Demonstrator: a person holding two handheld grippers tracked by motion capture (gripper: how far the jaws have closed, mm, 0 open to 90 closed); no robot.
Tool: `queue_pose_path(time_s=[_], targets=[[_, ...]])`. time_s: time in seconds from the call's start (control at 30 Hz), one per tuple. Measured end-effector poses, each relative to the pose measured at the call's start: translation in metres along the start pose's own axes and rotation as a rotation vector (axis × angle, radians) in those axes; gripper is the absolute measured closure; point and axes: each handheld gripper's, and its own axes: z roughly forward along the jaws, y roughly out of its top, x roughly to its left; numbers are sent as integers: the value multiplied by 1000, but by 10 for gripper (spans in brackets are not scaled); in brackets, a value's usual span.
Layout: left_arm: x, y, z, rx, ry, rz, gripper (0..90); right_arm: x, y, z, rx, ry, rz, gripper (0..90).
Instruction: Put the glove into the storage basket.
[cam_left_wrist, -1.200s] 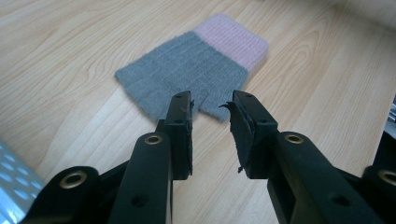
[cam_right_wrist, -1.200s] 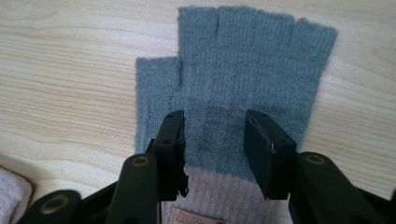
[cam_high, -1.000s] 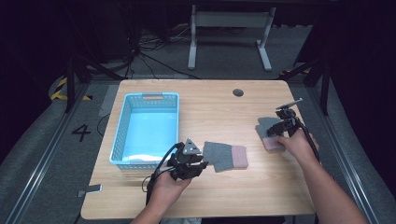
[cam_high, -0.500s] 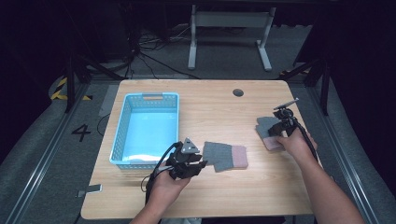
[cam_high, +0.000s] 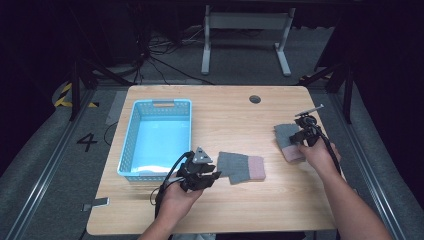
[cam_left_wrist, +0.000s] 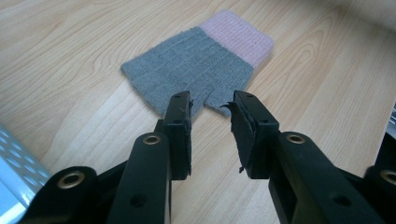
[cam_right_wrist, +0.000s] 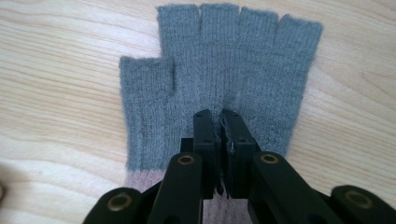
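A pale wooden table (cam_high: 235, 120) stood in a dark room, with a light blue basket (cam_high: 131, 145) on its left half. Two grey fingerless gloves with pink cuffs lay flat on the wood, well apart from each other.

The near glove (cam_high: 241, 167) lay toward the front middle of the table, just right of the basket's front corner. The left gripper (cam_high: 214, 176) was at its grey end, jaws apart; in the left gripper view (cam_left_wrist: 211, 105) the two tips sat at the glove's (cam_left_wrist: 201, 65) near edge, one over the knit and one beside it, nothing clamped between them, the pink cuff pointing away.

The far glove (cam_high: 287, 141) lay near the right edge. The right gripper (cam_high: 300, 137) was on top of it. In the right gripper view its jaws (cam_right_wrist: 219, 122) were pressed together on a pinch of the knit in the middle of this glove (cam_right_wrist: 224, 70), fingers pointing away, cuff under the jaws.
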Motion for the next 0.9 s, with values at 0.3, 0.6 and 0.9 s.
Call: queue_pose_path(time_s=[0.3,0.6,0.9], targets=[[-1,0,0,3,0,-2,683,10,-5,-29,-57,55,-40,856],[-1,1,-1,1,-4,-5,685,45,-13,-56,-113,108,-173,854],[0,1,-3,7,-20,-7,698,83,-21,-70,-133,171,-300,853]])
